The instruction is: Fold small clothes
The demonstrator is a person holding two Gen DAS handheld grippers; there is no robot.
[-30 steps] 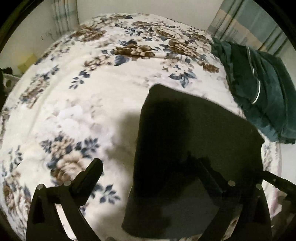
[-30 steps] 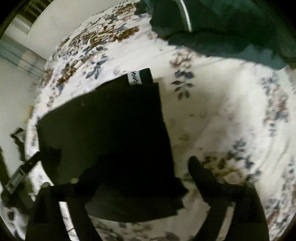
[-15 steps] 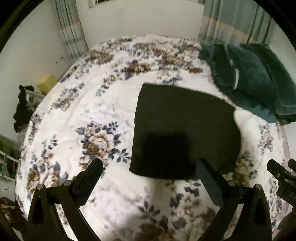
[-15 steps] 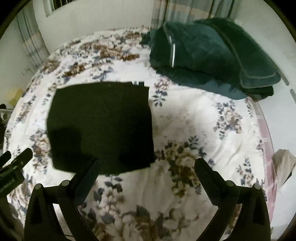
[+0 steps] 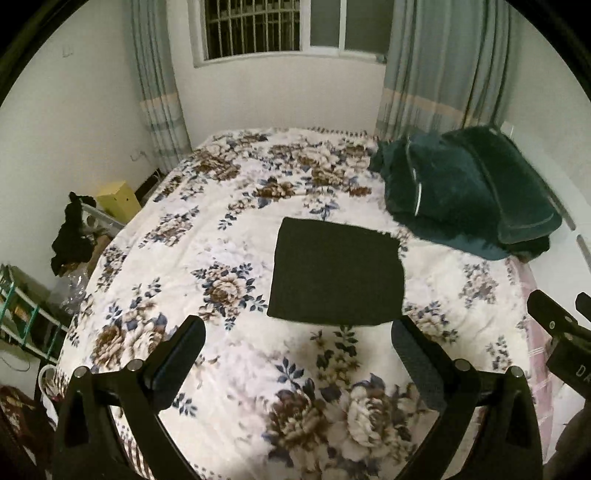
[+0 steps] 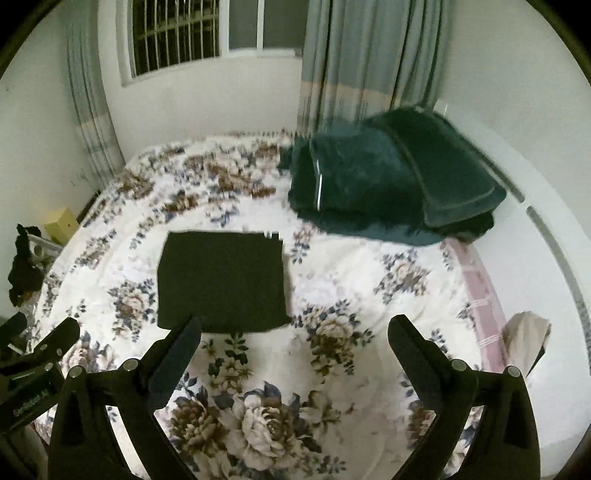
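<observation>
I see the black folded cloth [image 5: 336,271] lying flat in the middle of the flowery bed [image 5: 229,236]. Behind it to the right sits a pile of dark green blankets [image 5: 461,199], apart from it. My left gripper [image 5: 295,350] and right gripper [image 6: 295,347] are both wide apart, holding nothing. Past the bed are a window [image 5: 280,26] and curtains [image 5: 443,66].

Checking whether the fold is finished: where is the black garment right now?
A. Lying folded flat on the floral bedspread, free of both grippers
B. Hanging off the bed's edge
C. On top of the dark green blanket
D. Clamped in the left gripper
A: the black garment lies as a flat rectangle on the floral bedspread, while the left gripper and right gripper hang open and empty.
</observation>
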